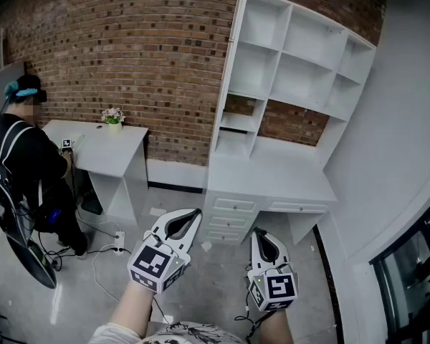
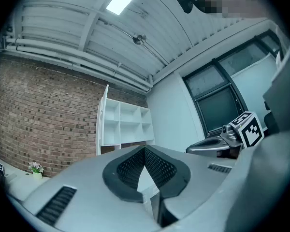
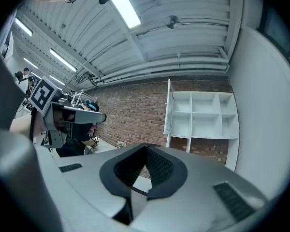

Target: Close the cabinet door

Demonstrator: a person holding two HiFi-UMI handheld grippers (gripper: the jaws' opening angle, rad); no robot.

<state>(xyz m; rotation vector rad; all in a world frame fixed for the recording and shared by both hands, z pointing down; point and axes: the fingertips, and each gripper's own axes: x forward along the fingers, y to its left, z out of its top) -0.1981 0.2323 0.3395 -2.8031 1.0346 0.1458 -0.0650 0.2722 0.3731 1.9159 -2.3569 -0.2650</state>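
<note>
Brick wall (image 1: 129, 49) backs a white shelf unit (image 1: 294, 56) above a table (image 1: 272, 174); grey floor (image 1: 215, 292) below. Left gripper (image 1: 193, 212) and right gripper (image 1: 258, 232): jaws pressed together, empty.

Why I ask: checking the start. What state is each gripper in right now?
Left gripper: shut, holding nothing.
Right gripper: shut, holding nothing.

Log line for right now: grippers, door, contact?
left gripper shut, empty | right gripper shut, empty | cabinet door open, untouched | both grippers short of shelf unit
</note>
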